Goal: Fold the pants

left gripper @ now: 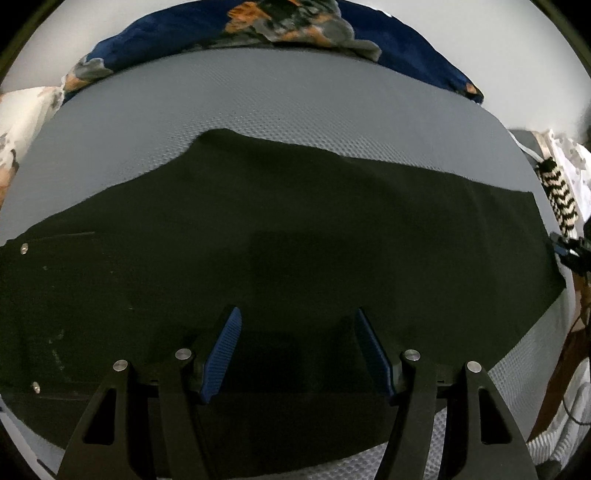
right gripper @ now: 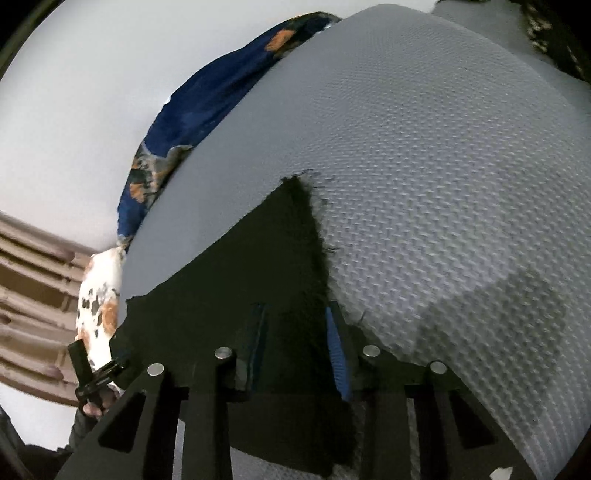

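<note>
Black pants (left gripper: 280, 229) lie flat across a grey textured mattress (left gripper: 258, 96), waist with metal studs at the left, leg end at the right. My left gripper (left gripper: 297, 317) hangs open just above the middle of the pants, its blue pads (left gripper: 221, 354) apart and empty. In the right wrist view my right gripper (right gripper: 295, 314) is open over the frayed leg hem (right gripper: 314, 229) of the pants (right gripper: 229, 288). Its jaws straddle the hem edge, and I cannot tell if they touch the cloth.
A navy blanket with orange and grey print (left gripper: 295, 22) is bunched along the mattress's far edge, also in the right wrist view (right gripper: 192, 122). A black-and-white zigzag cloth (left gripper: 561, 199) and the other gripper (left gripper: 570, 253) sit at the right. Bare mattress (right gripper: 443, 184) spreads right of the hem.
</note>
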A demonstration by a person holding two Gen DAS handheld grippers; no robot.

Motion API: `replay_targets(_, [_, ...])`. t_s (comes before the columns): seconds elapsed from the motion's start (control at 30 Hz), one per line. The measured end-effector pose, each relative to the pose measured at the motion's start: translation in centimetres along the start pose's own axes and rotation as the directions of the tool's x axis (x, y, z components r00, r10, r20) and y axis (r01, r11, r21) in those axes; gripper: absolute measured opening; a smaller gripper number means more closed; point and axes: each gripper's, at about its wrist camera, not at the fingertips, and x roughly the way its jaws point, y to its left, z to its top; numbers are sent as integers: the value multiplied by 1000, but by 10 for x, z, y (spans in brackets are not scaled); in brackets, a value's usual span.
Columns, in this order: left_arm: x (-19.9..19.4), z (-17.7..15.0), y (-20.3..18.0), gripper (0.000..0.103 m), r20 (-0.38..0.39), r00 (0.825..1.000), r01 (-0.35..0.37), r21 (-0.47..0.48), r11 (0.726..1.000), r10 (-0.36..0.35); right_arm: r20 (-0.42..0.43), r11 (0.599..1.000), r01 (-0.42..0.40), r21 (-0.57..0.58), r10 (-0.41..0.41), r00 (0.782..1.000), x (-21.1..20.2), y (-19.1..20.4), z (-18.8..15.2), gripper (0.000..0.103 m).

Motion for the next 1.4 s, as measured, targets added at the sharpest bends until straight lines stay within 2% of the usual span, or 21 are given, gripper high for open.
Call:
replay_targets(0.13, [6,-1,-9,66,5,1000,-21,39,999,21,-23,1000,-26,-3,26,999,10,1,1,17])
replay_targets(0.27, [9,-2,-11,67,14,1000,-29,42,999,28,-1,1000,-8,5,8,1000,14,7,-2,13])
replay_targets(0.4, [7,-1,-8,67,20,1000,-3,15,1000,3,37,1000,10,13,-11,999,10,18,-7,10])
replay_targets(0.47, [6,-1,-5,67,21,1000,7,-5,1000,-7,68,999,-27,21,26,997,7,30,-11,10])
replay_targets(0.53, [3,-3,-3,66,31,999,14,-15,1000,-13,84,1000,-31,7,30,996,4,43,-14,10])
replay_targets(0.73, [-8,-4,5,67,72,997,31,-39,999,-29,82,996,-87,-25,89,993,10,95,-21,10])
replay_targets(1.03, [-38,-27,44,67,140,989,62,-105,993,-47,7,982,-162,-93,164,987,47,180,-26,9])
replay_targets(1.2, [-50,-43,71,67,164,985,85,-166,983,-57,-60,977,-166,-131,159,985,86,222,-29,9])
replay_targets(1.4, [-64,-60,93,67,185,980,115,-196,974,-78,-141,961,-210,-182,186,972,138,273,-38,9])
